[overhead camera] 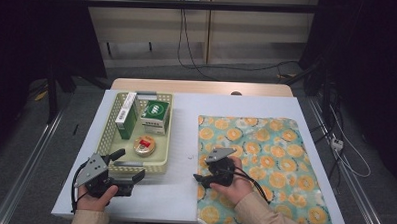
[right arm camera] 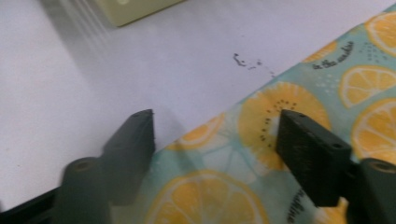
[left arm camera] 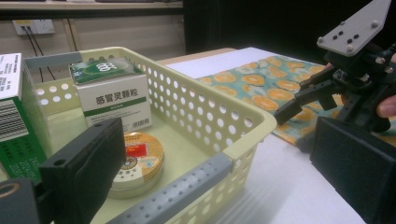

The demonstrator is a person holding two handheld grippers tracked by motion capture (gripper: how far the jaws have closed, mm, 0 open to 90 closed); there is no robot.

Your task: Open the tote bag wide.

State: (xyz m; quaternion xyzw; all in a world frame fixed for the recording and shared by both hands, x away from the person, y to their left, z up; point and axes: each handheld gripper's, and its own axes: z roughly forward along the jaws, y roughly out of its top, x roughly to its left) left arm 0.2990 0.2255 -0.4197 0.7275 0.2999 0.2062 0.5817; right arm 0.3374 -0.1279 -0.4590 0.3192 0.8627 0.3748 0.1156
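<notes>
Cloth [overhead camera: 265,159] with an orange-slice print lies flat across the right half of the white table [overhead camera: 183,191] in the high view, and your right gripper [overhead camera: 200,179] sits low at its left edge, in the lower centre of that frame. In the right gripper view your two black jaws stand apart over that edge, one above the bare table, the other above the print; the pads do not press on the fabric, so the grip is released. Your left gripper [overhead camera: 129,165] rests at the lower left of the high view, just in front of the pale perforated basket [overhead camera: 114,134], its jaws spread wide and holding nothing. Inside the basket sit two green-and-white boxes [overhead camera: 155,116] and a round tin [overhead camera: 144,145].
</notes>
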